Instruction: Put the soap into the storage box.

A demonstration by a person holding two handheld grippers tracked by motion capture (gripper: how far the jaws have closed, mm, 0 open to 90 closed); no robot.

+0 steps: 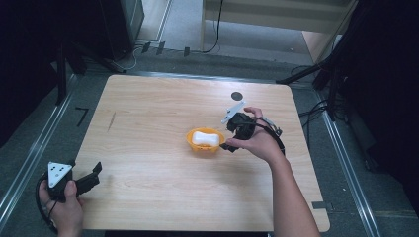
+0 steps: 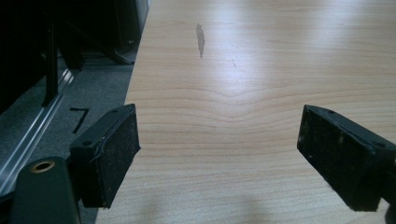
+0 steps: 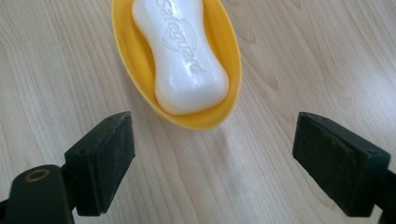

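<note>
A white soap bar (image 3: 180,58) lies lengthwise in a yellow oval dish (image 3: 125,56) near the middle of the wooden counter (image 1: 148,108), its embossed face up and its near end resting against the dish's near rim. The right tool (image 3: 212,161) stands just beside the dish on its right in the high view, jaws spread wide over bare counter, nothing between them and clear of both dish and soap. The left tool (image 2: 219,156) rests at the counter's near left corner, well apart from the dish, its jaws likewise released and gripping nothing.
</note>
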